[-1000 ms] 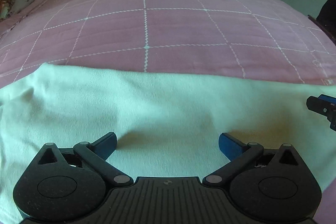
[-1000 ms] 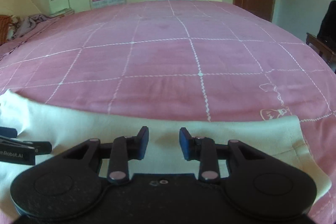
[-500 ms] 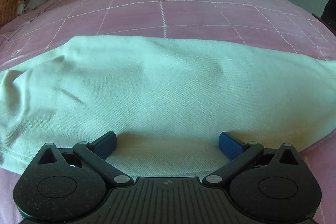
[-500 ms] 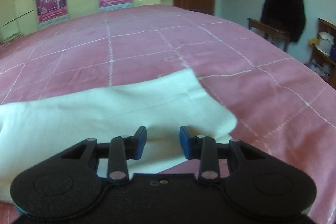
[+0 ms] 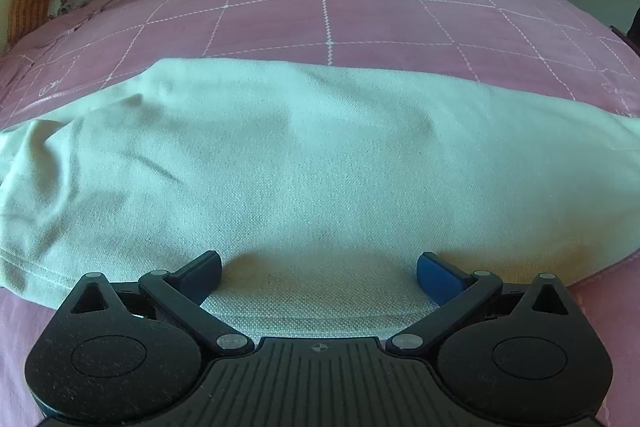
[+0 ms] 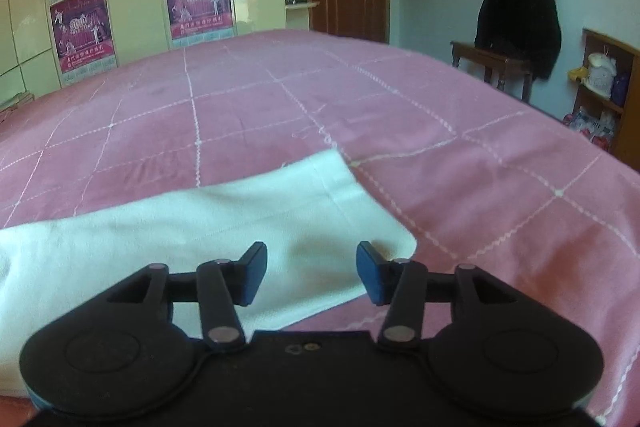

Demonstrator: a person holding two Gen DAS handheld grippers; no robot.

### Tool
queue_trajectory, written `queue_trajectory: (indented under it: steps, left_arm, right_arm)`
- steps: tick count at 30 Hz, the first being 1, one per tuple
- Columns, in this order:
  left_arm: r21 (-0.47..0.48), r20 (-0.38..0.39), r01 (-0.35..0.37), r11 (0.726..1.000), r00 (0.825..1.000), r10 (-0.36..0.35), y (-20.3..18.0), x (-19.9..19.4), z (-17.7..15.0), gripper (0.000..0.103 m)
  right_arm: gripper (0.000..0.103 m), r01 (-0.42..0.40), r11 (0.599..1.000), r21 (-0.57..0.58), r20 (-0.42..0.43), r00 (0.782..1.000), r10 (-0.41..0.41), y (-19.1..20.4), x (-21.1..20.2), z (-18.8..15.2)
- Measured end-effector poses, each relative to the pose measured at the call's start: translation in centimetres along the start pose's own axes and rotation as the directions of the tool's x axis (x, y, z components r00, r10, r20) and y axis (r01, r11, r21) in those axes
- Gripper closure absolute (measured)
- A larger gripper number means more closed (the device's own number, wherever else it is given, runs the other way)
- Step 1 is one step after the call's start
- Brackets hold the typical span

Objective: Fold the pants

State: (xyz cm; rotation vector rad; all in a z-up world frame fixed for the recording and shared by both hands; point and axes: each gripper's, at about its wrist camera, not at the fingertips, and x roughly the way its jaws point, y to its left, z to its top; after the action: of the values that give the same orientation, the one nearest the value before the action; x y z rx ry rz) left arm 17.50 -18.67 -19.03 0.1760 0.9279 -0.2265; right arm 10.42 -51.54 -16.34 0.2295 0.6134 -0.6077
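Your left gripper [image 5: 319,273] stands spread wide, nothing pinched; the near edge of the pale pants [image 5: 304,163] lies flat between and under its fingers. The pants rest on the pink quilted bedspread [image 5: 360,11], long axis running side to side across the view, so the cloth stretches away to both sides of this gripper and ahead of it. The left end shows a hem and some wrinkles; the right end runs out of frame.

Your right gripper [image 6: 311,273] has its jaws opening, about half spread. The pants' end [image 6: 224,223] lies under and between its fingers, but the pads do not press it. In this view the cloth's squared corner sits just ahead and right of the blue finger [image 6: 370,277], and the rest trails off left.

Judgement: both grippers sit at the near long edge, the right one nearest the end of the garment. The next fold likely turns on that side-to-side axis.
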Motion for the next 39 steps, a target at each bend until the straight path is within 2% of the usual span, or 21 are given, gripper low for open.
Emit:
queue_trajectory:
  steps: [1, 4, 7, 10, 12, 14, 17, 20, 22, 28, 30, 32, 35, 37, 39]
  left_arm:
    - [-0.001, -0.001, -0.003, 1.0, 1.0, 0.003, 0.0, 0.0, 0.0, 0.0]
    - [-0.013, -0.006, -0.013, 1.0, 1.0, 0.013, -0.2, -0.3, 0.1, 0.0]
    - [-0.015, 0.002, 0.006, 1.0, 1.0, -0.005, -0.7, -1.2, 0.1, 0.0]
    - [0.005, 0.015, 0.027, 1.0, 1.0, -0.027, -1.9, -2.1, 0.0, 0.0]
    - [0.011, 0.019, 0.053, 0.999, 0.998, -0.053, -2.9, -2.6, 0.1, 0.0]
    - [0.032, 0.025, 0.068, 0.997, 0.997, -0.068, -4.1, -2.9, 0.1, 0.0]
    - [0.063, 0.011, 0.073, 0.995, 0.997, -0.074, -5.6, -2.3, -0.1, 0.0]
    - [0.06, -0.011, 0.063, 0.996, 0.998, -0.062, -6.1, -1.3, -0.8, 0.0]
    - [0.056, -0.01, 0.062, 0.997, 0.998, -0.061, -6.2, -1.4, -1.0, 0.0]
    - [0.057, -0.006, 0.053, 0.997, 0.999, -0.053, -6.2, -1.7, -0.8, 0.0]
    - [0.064, 0.005, 0.051, 0.997, 0.999, -0.051, -6.4, -2.1, -0.6, 0.0]
    - [0.06, 0.013, 0.061, 0.996, 0.998, -0.062, -6.5, -2.3, -0.3, 0.0]
    - [0.049, 0.021, 0.078, 0.996, 0.997, -0.079, -6.7, -2.5, 0.7, 0.0]
    - [0.055, 0.026, 0.085, 0.995, 0.996, -0.087, -7.1, -2.4, 1.2, 0.0]
    - [0.063, 0.027, 0.091, 0.994, 0.995, -0.092, -7.5, -2.3, 1.6, 0.0]
  right_arm:
    - [0.053, -0.004, 1.0, -0.001, -0.039, 0.999, 0.004, 0.0, 0.7, -0.2]
    - [0.051, 0.015, 0.999, -0.034, -0.039, 0.999, -0.016, 0.6, 0.8, -0.3]
    - [0.05, -0.001, 1.0, 0.005, -0.017, 1.0, 0.001, 0.2, -0.1, -0.3]
    - [0.044, -0.027, 0.999, 0.024, 0.045, 0.999, 0.025, 0.0, -1.6, -0.1]
    - [0.044, -0.084, 0.996, 0.007, 0.103, 0.991, 0.083, 0.4, -3.0, 0.1]
    - [0.044, -0.168, 0.984, -0.062, 0.122, 0.977, 0.175, 1.7, -3.8, 0.0]
    - [0.045, -0.211, 0.956, -0.205, 0.068, 0.971, 0.229, 4.6, -3.7, -0.5]
    - [0.045, -0.204, 0.943, -0.262, -0.032, 0.979, 0.203, 6.0, -2.1, -1.1]
    - [0.045, -0.182, 0.957, -0.225, -0.096, 0.982, 0.164, 5.5, -0.7, -1.3]
    - [0.044, -0.178, 0.98, -0.086, -0.039, 0.984, 0.175, 3.4, -1.6, -1.1]
    - [0.039, -0.144, 0.989, -0.025, -0.004, 0.99, 0.144, 2.0, -2.0, -0.7]
    - [0.039, -0.106, 0.993, 0.057, 0.023, 0.994, 0.105, 0.3, -2.3, -0.4]
    - [0.042, -0.053, 0.985, 0.166, 0.009, 0.999, 0.052, -1.9, -1.9, -0.3]
    - [0.045, -0.056, 0.974, 0.219, -0.013, 0.998, 0.06, -2.7, -1.6, -0.5]
    - [0.046, -0.038, 0.975, 0.217, -0.017, 0.999, 0.043, -2.8, -1.5, -0.5]
